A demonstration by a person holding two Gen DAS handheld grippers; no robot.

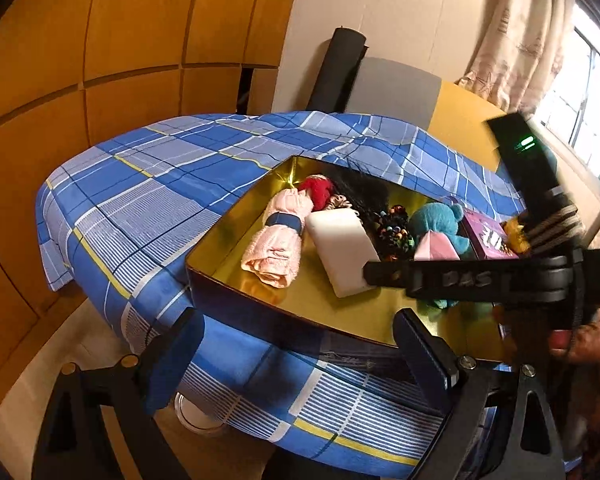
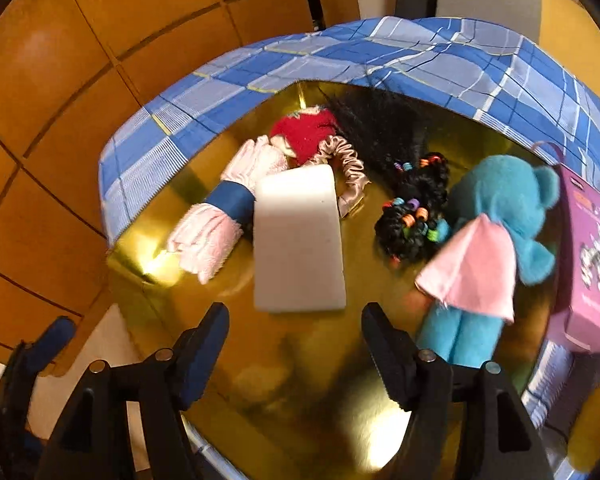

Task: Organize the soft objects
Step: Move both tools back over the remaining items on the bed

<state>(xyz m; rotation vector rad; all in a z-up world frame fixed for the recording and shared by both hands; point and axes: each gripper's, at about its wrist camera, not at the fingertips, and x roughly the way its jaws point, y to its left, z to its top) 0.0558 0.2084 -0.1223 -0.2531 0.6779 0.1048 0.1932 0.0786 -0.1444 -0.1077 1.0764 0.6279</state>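
A gold-lined tin tray [image 1: 236, 280] sits on a desk covered with a blue plaid cloth [image 1: 148, 184], and the soft things lie inside it. At the left is a rolled pink towel [image 2: 216, 220] bound by a blue band, touching a white foam block [image 2: 300, 240] just to its right. Beyond them, toward the far wall of the tray, lie a red knitted piece [image 2: 304, 136] and a pale satin scrunchie [image 2: 348, 172], with a tuft of black hair [image 2: 380, 120] spreading behind. Near the middle is a black curly hairpiece [image 2: 416, 216] dotted with coloured beads. To its right lies a teal plush bear [image 2: 496, 200] with a pink cloth [image 2: 472, 268] over it, and a purple box [image 2: 592, 264] stands at the right edge, touching the bear.

The right hand-held gripper [image 2: 296, 344] hovers over the near part of the tray, just short of the foam block — its jaws stand apart with nothing between them. The left hand-held gripper [image 1: 300, 344] is open too, empty, at the tray's near rim. A person's hand [image 1: 580, 336] grips the right tool.
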